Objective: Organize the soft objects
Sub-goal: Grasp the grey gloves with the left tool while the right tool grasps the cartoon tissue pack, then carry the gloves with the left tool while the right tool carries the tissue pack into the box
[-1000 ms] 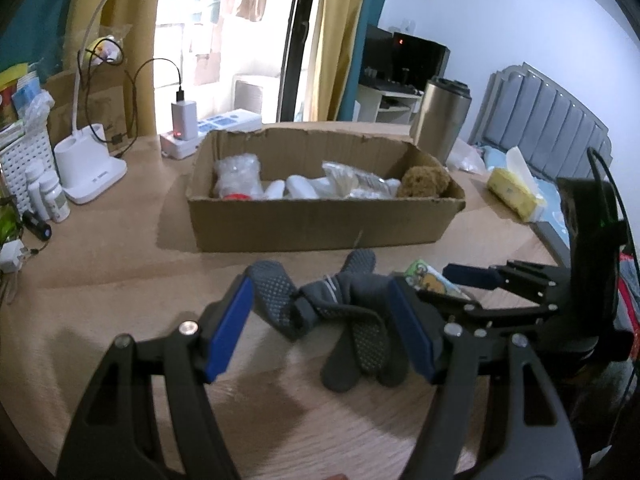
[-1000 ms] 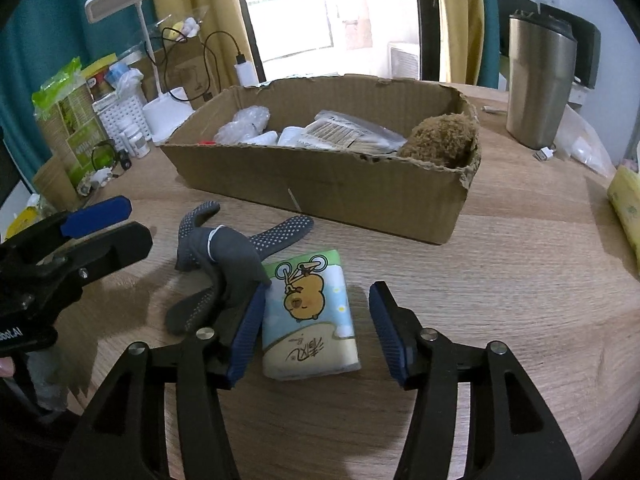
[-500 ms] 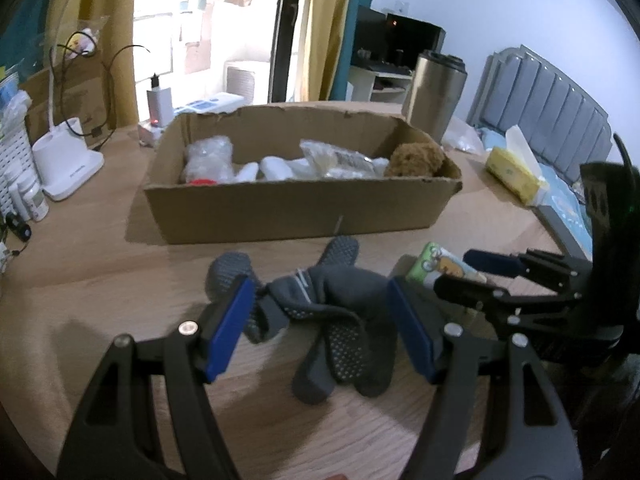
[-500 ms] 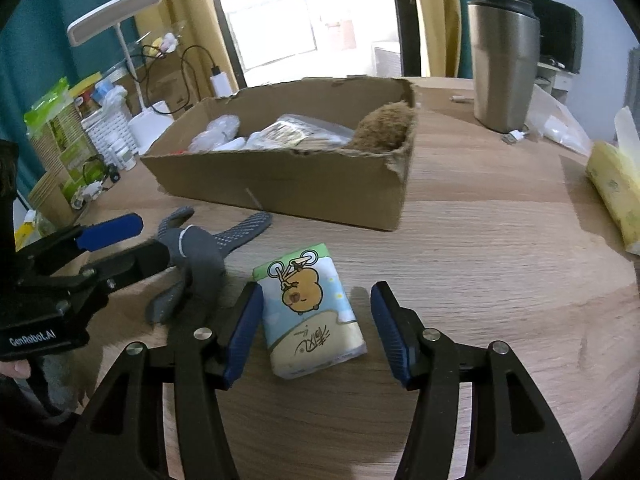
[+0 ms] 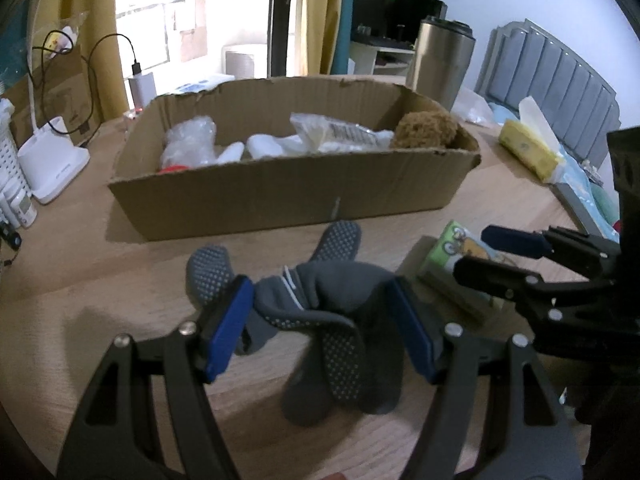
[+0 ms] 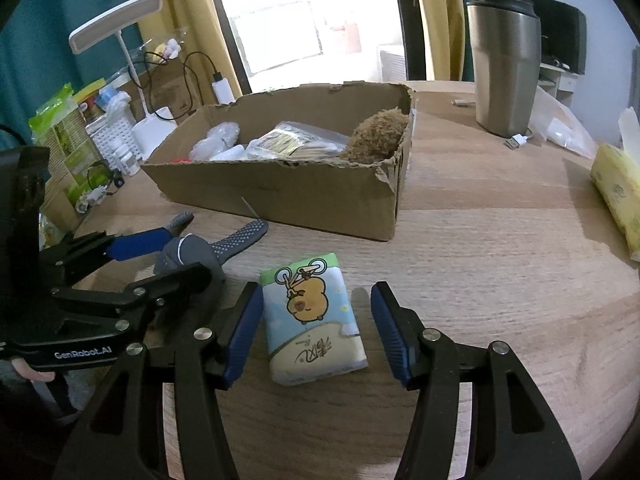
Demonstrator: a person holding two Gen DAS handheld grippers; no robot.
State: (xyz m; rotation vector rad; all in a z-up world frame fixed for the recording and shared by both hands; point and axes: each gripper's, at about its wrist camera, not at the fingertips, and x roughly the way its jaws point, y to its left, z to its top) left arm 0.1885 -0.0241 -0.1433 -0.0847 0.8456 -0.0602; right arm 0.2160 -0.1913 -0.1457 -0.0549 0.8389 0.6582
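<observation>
A heap of grey dotted socks lies on the wooden table in front of a cardboard box. My left gripper is open, its blue pads on either side of the heap. A tissue pack with a cartoon animal lies to the right of the socks. My right gripper is open and straddles the pack without touching it. The box holds plastic-wrapped items and a brown plush. The socks show partly behind the left gripper in the right wrist view.
A steel tumbler stands behind the box to the right. A yellow tissue pack lies at the right table edge. A white desk lamp, a charger with cables and a white basket crowd the back left.
Both grippers have moved forward and closer to the table. The left one now has the socks between its pads, the right one has the tissue pack between its pads. Neither has closed.
</observation>
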